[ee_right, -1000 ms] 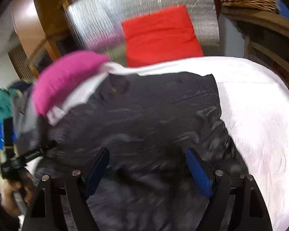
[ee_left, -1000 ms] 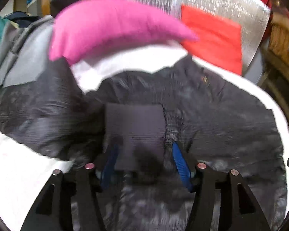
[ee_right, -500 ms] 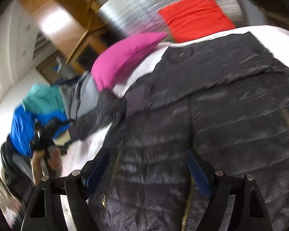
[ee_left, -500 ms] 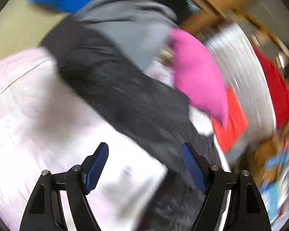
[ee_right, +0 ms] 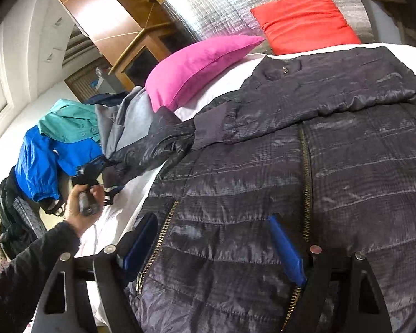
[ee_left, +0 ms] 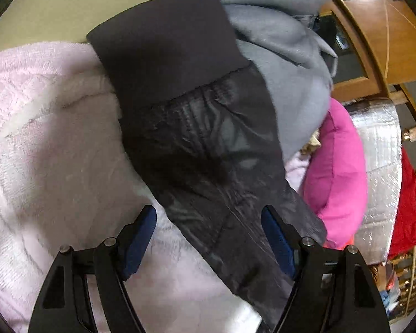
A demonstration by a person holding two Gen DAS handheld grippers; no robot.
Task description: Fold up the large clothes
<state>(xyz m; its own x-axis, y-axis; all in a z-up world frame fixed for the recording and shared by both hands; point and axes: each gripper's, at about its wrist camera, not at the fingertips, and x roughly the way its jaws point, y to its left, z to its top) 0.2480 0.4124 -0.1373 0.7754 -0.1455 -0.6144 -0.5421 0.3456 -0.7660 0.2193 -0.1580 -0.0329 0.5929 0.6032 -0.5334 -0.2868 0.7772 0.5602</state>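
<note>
Left tool (ee_left: 208, 236) apart over jacket's sleeve (ee_left: 208, 149); right tool (ee_right: 213, 247) apart too. Sleeve-fold step; next: clamp cuff (ee_left: 169, 41), carry inward.

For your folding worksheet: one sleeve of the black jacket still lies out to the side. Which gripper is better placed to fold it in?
Left. The left gripper is open right over that sleeve, its cuff just ahead. The right gripper, also open, hovers over the jacket body, away from the sleeve.
</note>
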